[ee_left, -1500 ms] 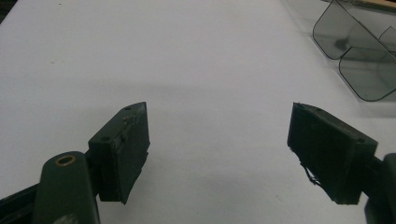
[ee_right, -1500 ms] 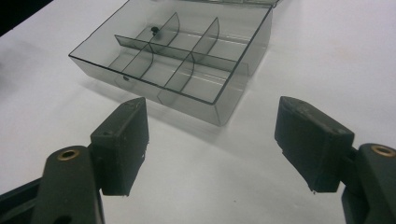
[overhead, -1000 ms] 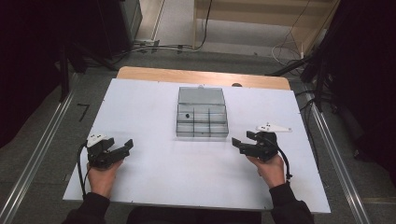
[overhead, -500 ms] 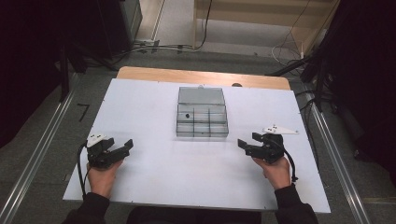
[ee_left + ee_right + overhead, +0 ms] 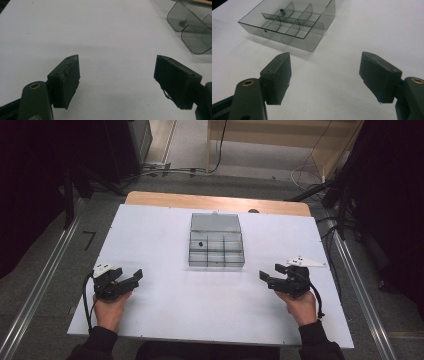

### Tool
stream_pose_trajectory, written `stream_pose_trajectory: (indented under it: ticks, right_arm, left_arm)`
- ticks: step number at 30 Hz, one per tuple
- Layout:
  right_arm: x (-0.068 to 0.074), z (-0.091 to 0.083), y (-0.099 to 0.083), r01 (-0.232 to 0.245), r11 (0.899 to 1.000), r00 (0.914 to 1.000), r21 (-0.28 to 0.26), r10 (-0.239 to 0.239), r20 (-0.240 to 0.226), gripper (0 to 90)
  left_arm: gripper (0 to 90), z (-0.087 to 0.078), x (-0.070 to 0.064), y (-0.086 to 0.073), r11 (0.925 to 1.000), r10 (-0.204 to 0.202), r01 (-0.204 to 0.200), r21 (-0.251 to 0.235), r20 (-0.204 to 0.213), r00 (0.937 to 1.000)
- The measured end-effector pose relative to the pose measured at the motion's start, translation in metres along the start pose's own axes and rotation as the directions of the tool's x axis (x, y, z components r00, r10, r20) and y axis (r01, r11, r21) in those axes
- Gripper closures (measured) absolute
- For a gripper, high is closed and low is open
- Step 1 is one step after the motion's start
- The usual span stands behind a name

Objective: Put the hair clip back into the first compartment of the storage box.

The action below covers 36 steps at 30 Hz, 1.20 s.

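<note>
Only the right gripper (image 5: 272,276) had drifted slightly toward the table's right edge; both it and the left gripper (image 5: 131,278) gaped wide, empty (nothing attempted yet), flanking the compartment box (image 5: 216,248) mid-table.

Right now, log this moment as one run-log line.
left gripper: open, empty, near table | right gripper: open, empty | compartment box: lid open, centre of table, one small dark item inside, untouched

Grey floor (image 5: 190,145) — dark surroundings
</note>
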State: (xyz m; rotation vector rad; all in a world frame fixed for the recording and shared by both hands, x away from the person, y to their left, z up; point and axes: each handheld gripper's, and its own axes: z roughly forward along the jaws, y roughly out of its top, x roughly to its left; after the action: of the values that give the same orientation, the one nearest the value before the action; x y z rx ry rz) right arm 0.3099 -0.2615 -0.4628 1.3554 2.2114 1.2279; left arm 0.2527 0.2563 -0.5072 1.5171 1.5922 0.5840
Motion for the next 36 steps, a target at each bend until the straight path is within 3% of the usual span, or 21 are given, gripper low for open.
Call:
stream_pose_trajectory:
  ticks: [32, 36]
  right_arm:
    - [-0.018, -0.026, -0.019, -0.02, 1.0, 0.9989, -0.005, 0.02, 0.042, 23.6]
    - [-0.021, -0.031, -0.021, -0.038, 0.999, 0.9983, -0.011, 0.038, 0.044, 18.3]
  left_arm:
    - [22.0, 0.0, -0.001, 0.0, 1.0, 0.004, -0.004, 0.005, -0.001, 1.0]
    - [22.1, 0.0, 0.0, 0.0, 1.0, 0.0, 0.0, 0.003, 0.0, 1.0]
